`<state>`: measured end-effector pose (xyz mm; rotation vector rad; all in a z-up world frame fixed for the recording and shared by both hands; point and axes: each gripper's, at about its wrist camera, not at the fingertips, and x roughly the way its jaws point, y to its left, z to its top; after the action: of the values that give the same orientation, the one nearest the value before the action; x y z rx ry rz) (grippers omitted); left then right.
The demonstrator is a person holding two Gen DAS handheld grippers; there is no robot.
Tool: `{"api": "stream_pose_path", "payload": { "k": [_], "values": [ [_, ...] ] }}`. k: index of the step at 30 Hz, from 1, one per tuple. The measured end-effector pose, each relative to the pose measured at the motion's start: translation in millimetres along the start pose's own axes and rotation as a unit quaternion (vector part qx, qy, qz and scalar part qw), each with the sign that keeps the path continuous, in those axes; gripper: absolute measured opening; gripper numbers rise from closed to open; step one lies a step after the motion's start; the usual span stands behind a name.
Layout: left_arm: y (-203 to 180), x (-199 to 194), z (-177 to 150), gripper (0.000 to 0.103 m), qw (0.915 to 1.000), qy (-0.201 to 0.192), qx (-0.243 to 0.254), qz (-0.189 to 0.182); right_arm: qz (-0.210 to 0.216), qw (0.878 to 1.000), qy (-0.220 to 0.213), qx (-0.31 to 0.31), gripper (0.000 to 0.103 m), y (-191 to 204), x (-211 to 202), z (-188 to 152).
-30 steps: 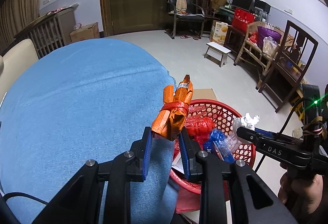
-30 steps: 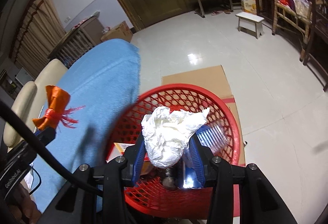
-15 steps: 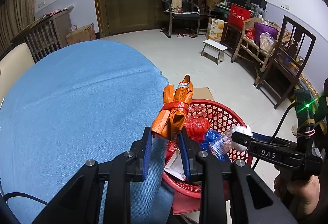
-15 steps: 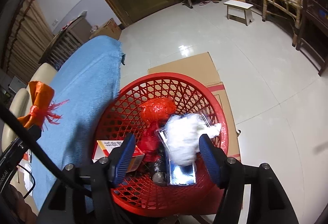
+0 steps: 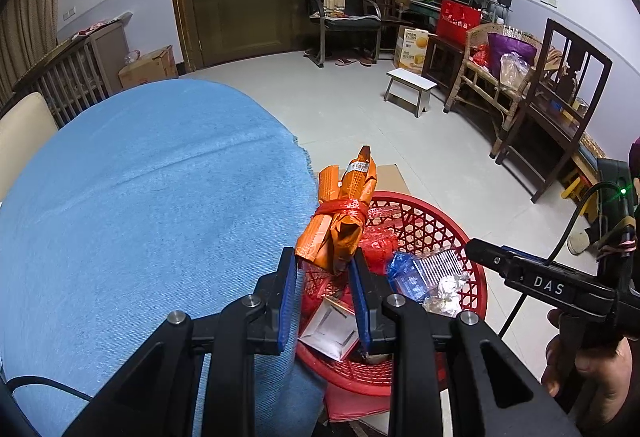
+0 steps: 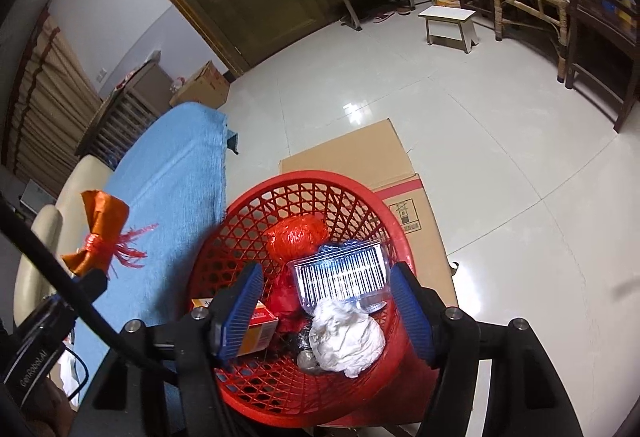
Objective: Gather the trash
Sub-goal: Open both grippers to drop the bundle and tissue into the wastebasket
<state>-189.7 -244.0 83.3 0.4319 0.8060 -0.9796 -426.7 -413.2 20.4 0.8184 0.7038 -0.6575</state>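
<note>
— How far along?
— My right tool [image 6: 326, 311] gapes empty over the red basket [image 6: 256, 197]; tissue wad [image 6: 346, 337] is in.
— Left?
— My left tool [image 5: 323, 293] grips the orange wrapper bundle [image 5: 342, 225] at the basket rim; undropped.

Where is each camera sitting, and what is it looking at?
Left wrist: on the left gripper, looking past its orange wrapper bundle across the blue cloth; a hand holds the right gripper.
Right wrist: on the open right gripper, looking down into the red basket.
Shared: basket, bundle, cloth.

Crumpled white tissue [image 6: 347, 341] in red basket [image 6: 248, 205]
</note>
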Motion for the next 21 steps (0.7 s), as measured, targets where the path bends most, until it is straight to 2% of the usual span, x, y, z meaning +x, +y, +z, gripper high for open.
{"api": "stream_pose_path", "payload": {
  "k": [15,21],
  "values": [
    [-15,26,9,0.027,0.9994,0.025,0.015,-0.02,0.004,0.999,-0.03,0.012,0.07,-7,-15,7],
    [-18,38,10,0.028,0.9989,0.04,0.018,-0.018,-0.005,0.998,-0.06,0.029,0.07,-16,-28,13]
  ]
}}
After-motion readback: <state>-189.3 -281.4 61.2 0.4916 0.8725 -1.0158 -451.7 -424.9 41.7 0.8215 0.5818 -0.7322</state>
